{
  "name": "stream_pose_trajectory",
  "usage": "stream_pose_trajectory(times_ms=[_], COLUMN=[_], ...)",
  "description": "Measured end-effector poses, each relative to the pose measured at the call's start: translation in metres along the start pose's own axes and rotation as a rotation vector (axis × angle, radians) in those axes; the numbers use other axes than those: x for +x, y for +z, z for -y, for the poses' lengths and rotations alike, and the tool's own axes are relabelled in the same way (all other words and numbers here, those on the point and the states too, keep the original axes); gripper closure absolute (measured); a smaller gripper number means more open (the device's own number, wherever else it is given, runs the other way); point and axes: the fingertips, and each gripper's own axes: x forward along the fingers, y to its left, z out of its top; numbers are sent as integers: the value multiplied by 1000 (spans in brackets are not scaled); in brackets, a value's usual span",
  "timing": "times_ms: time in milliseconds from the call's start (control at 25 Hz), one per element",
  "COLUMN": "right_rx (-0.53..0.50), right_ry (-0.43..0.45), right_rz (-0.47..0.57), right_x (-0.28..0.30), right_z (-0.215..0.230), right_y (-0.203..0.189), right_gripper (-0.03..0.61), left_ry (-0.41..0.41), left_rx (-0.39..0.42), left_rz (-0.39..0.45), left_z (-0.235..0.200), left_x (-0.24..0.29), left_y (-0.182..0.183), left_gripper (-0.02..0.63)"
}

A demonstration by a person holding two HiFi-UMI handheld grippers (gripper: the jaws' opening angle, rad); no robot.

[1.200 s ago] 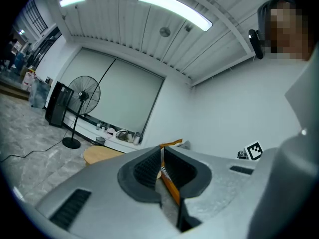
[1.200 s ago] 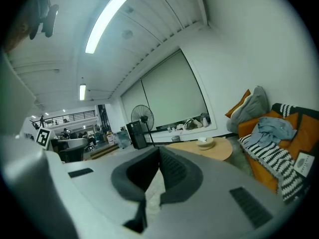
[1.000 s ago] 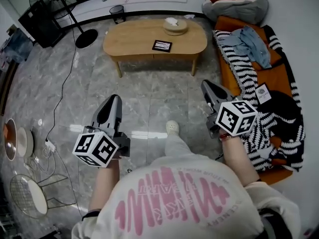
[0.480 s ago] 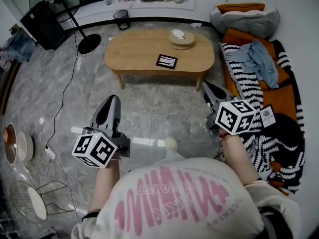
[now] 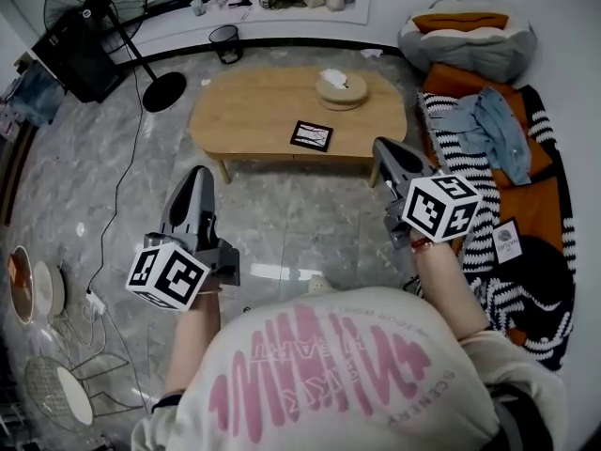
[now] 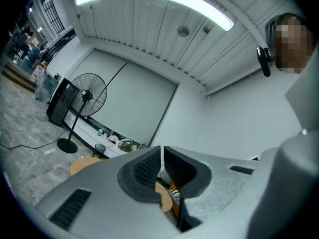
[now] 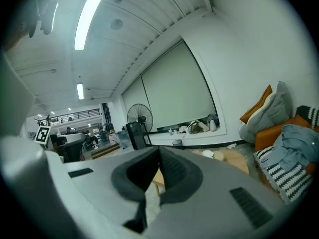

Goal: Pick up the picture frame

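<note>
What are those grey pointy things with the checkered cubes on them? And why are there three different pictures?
A person holds a grabbing tool in each hand. The left tool and the right tool work like big pinchers, and the cubes with black squares are part of them. One picture comes from a camera on the person's head, looking down. The other two come from small cameras that ride on each tool and look along its jaws. Both tools are closed and hold nothing. In front stands a wooden table. On it lie a dark picture frame and a round box. The person wants to pick up the frame, but neither tool touches it yet.
</note>
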Motion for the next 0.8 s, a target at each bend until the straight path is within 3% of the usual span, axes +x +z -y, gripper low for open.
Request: stream_pose_trajectory(times_ms=[320,800], right_rx=[21,36], right_ry=[12,28], right_rz=[2,-38], right_x=[31,54], right_z=[29,46], right_y=[11,5], right_gripper=[572,572], left_ry=[7,53], left_rx=[0,-18], left_rz=[-7,-13], left_z=[-8,-23], left_x=[40,51], left_y=[-7,-13], left_gripper=[591,591])
